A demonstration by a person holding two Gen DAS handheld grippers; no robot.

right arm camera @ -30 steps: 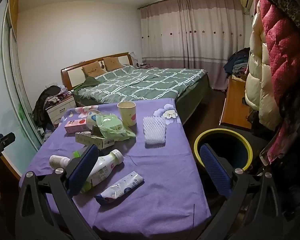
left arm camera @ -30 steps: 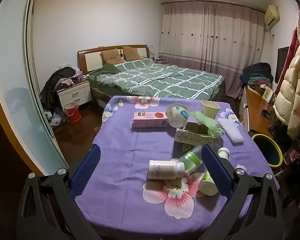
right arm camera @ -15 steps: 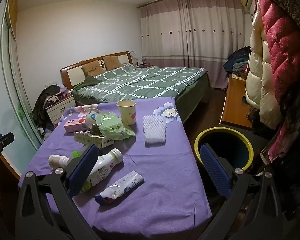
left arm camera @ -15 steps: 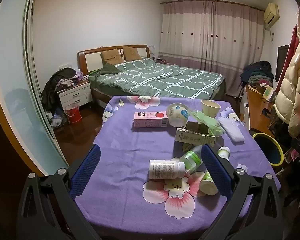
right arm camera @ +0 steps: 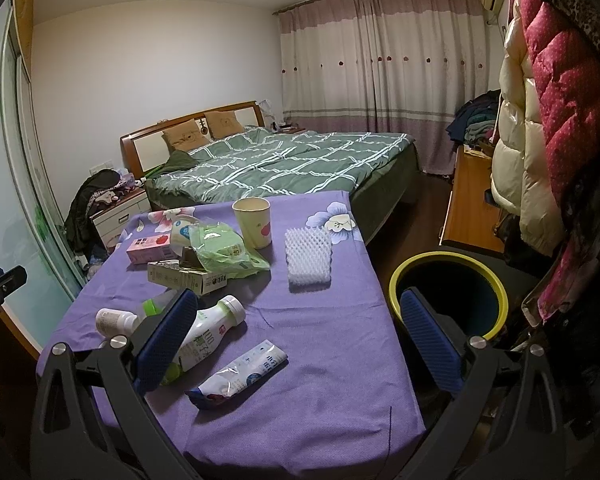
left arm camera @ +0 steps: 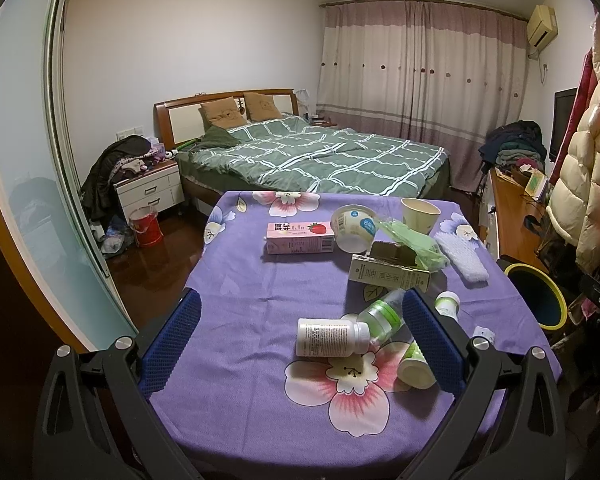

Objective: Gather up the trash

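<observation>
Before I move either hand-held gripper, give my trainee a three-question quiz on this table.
1. True or false: the paper cup stands upright.
2. The foam net lies: A) in the bin, B) on the cloth, C) on the bed.
3. What lies nearest in front of the right hand-held gripper?

Key: 1 true; 2 B; 3 the flat wrapper, beside the yogurt bottle.
</observation>
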